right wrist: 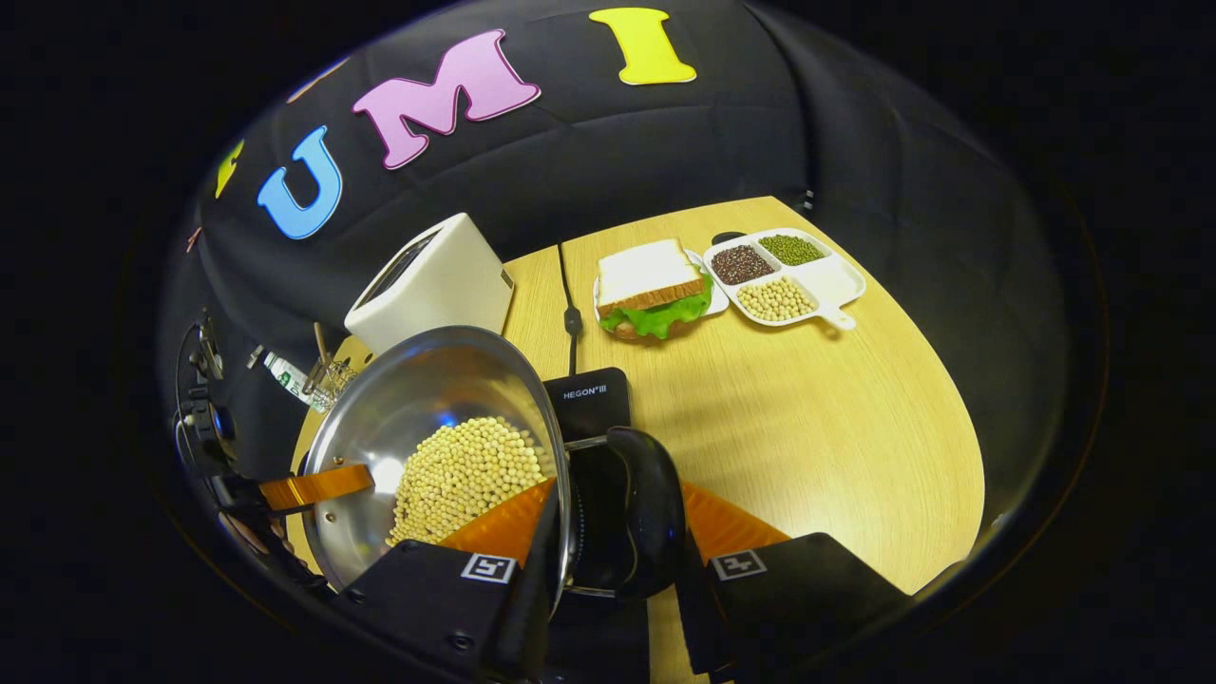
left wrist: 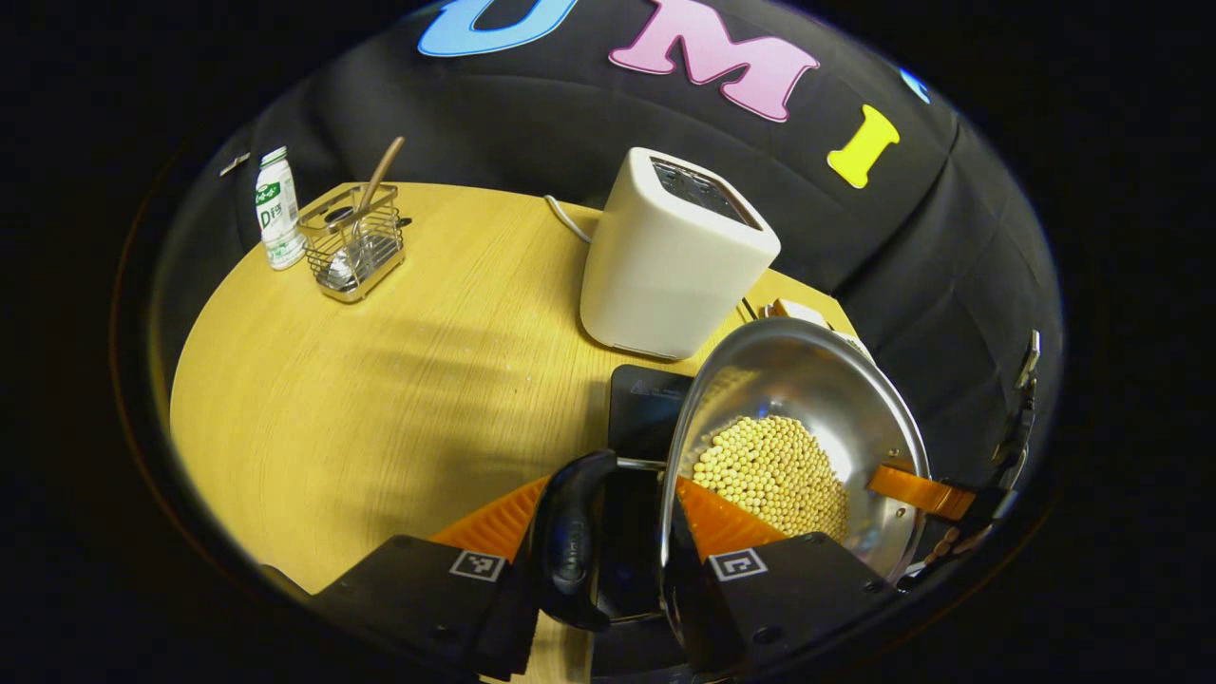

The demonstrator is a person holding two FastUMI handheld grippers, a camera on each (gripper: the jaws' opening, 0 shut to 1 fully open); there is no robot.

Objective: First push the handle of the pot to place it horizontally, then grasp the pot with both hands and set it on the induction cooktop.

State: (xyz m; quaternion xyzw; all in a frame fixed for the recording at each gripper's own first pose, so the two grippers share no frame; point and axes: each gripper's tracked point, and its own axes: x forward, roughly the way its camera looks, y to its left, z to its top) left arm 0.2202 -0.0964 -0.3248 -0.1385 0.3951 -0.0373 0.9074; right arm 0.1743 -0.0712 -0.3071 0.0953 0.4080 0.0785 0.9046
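So the pot [left wrist: 807,418] was up off the table [left wrist: 380,380], a shiny steel one with a heap of pale beans [left wrist: 774,475] in the bottom, tipped a bit in both views. It hung over the black induction cooktop [left wrist: 646,404]; whether it touched the glass I couldn't tell.

In the left gripper view, the left gripper [left wrist: 617,560] had its fingers narrowed around the pot's near edge: one finger sat inside the rim against the wall, the other outside, with the black side handle [left wrist: 570,541] sticking up between them. Looked like a proper pinch on the pot. Across the bowl, the other gripper's finger [left wrist: 917,489] reached over the far rim.

The right gripper view showed the mirror of that. The right gripper [right wrist: 613,560] had one finger inside the pot next to the beans and one outside, closed in on the rim, with the other black handle [right wrist: 646,513] between them. The left gripper's finger [right wrist: 313,486] poked over the opposite rim.

Behind the pot stood a white toaster [left wrist: 670,256]. Far left were a wire utensil basket [left wrist: 356,247] and a small bottle [left wrist: 277,209]. On the right side of the table sat a sandwich [right wrist: 651,290] and a divided tray [right wrist: 788,275] of beans and grains.
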